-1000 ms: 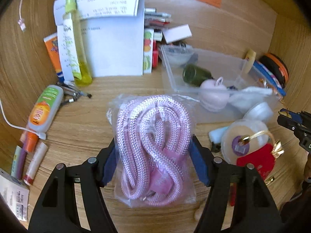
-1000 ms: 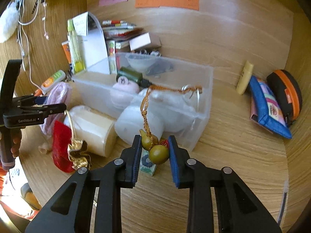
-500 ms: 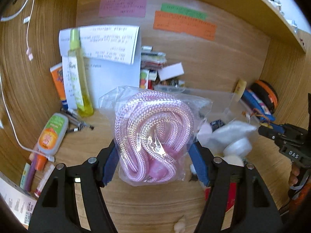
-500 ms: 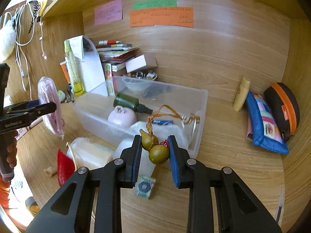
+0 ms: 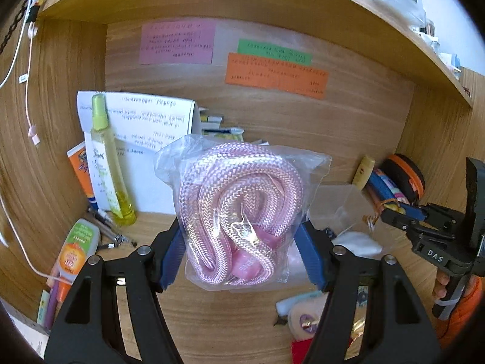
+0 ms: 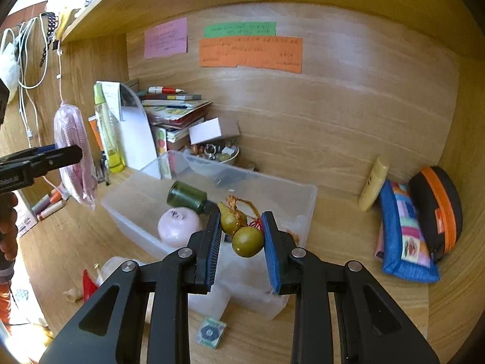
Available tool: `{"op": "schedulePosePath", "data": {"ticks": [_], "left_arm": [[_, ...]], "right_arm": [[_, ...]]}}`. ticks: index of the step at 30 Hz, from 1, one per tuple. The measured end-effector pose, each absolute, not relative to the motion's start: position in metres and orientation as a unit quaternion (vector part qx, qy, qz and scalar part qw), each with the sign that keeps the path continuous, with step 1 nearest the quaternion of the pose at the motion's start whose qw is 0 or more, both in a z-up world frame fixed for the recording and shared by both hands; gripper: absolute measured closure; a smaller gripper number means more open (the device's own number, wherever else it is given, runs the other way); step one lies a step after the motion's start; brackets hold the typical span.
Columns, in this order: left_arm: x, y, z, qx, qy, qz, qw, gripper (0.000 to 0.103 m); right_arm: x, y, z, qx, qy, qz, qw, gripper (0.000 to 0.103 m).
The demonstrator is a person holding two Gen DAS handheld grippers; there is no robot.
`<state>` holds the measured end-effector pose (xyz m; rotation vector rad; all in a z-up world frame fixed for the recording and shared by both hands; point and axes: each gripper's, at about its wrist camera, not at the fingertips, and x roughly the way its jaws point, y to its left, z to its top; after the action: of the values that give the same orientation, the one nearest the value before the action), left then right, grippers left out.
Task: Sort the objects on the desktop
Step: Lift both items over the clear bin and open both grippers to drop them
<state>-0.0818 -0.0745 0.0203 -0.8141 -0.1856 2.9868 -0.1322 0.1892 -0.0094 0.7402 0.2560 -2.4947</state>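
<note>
The wooden worktop (image 6: 348, 212) sat in an alcove crowded with small things, and the clear plastic storage bin (image 6: 306, 194) near its middle looked to be the collecting place for the sort: a dark green glass bottle (image 6: 186, 195) and a pale pink round object (image 6: 178, 226) already lay inside it. Both grippers were raised above the worktop, probably so that their loads could clear the bin's wall.

The left gripper (image 5: 241, 248) was clamped on a clear plastic bag holding a coiled pink braided rope (image 5: 239, 209). Its blue fingers (image 5: 171, 256) pressed the bag's lower half from either side, so most of the coil stood above them and the bag's bottom edge hung just below. The wide hold suited a soft, bulky packet that could slip out of a narrow pinch.

The right gripper (image 6: 241, 242) was closed on a small olive-green double-gourd charm with an orange braided cord (image 6: 242, 230). The larger bulb sat between the fingers (image 6: 212, 248) near their tips, the smaller bulb and cord rising beyond; whether both pads truly touched it was hard to tell. It hung over the bin's near edge.
</note>
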Motion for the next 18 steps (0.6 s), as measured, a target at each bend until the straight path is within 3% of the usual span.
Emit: {"op": "schedulePosePath", "data": {"ticks": [11,18], "left_arm": [[-0.120,-0.066,0.022,-0.271,-0.053,0.960,0.033,0.036],[-0.151,-0.063,0.010,-0.304,-0.054,0.950,0.041,0.036]], "right_arm": [[-0.172,0.178,0.006,0.268,0.085,-0.922,0.265,0.079],[-0.194,0.168,-0.012,0.292,0.066,-0.915,0.272,0.079]]}}
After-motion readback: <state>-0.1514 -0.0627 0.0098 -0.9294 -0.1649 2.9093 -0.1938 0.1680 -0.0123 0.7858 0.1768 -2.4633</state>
